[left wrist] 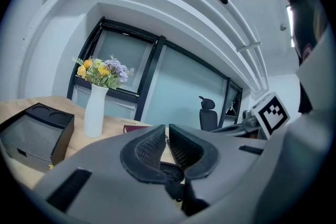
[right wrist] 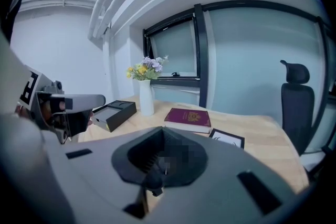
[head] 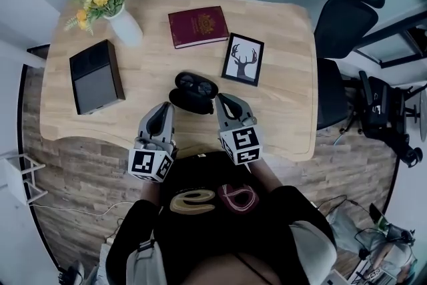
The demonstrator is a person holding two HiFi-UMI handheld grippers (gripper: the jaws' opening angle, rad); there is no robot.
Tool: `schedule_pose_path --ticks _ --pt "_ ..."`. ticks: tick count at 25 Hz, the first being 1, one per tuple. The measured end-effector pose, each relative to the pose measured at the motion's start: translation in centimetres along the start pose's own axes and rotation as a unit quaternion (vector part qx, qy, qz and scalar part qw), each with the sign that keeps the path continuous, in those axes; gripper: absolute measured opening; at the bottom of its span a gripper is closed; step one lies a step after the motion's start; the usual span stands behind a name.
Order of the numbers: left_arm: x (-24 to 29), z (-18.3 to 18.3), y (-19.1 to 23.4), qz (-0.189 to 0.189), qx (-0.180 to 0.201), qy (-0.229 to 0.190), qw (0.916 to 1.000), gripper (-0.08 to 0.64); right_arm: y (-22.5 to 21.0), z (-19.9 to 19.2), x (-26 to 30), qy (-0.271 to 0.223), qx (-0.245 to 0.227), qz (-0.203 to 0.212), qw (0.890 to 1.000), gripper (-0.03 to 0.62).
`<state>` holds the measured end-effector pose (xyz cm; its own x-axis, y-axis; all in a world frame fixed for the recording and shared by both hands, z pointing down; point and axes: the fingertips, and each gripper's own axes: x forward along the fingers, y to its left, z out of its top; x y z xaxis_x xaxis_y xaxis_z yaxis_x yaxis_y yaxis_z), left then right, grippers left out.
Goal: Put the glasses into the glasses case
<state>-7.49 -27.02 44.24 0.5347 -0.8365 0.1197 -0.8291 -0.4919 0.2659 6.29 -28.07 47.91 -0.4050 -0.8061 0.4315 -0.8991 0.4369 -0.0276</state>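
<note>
A black glasses case (head: pixel 190 102) lies open at the middle of the wooden table (head: pixel 280 110), and dark glasses (head: pixel 195 84) rest in its far half. My left gripper (head: pixel 163 107) hovers just left of the case's near half; in the left gripper view, the left gripper (left wrist: pixel 167 141) has its ribbed pads (left wrist: pixel 149 147) almost touching, with nothing between them. My right gripper (head: pixel 222 99) sits at the case's right end. Seen in the right gripper view, the right gripper (right wrist: pixel 165 153) has its jaws closed together with no object visibly held. Both gripper bodies hide the case from their own cameras.
Behind the case stand a framed deer picture (head: pixel 243 59) and a red book (head: pixel 197 27). At the left are a black box (head: pixel 97 77) and a white vase of flowers (head: pixel 125 27). A black office chair (head: pixel 347 17) stands off the table's right side.
</note>
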Motion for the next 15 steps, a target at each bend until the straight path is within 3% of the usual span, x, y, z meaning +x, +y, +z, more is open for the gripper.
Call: schedule_pose_path --ticks 15 --pt "-0.63 -0.38 0.75 0.020 0.010 0.002 0.9997 0.034 0.91 0.85 0.67 -0.016 -0.043 0.009 0.999 0.009"
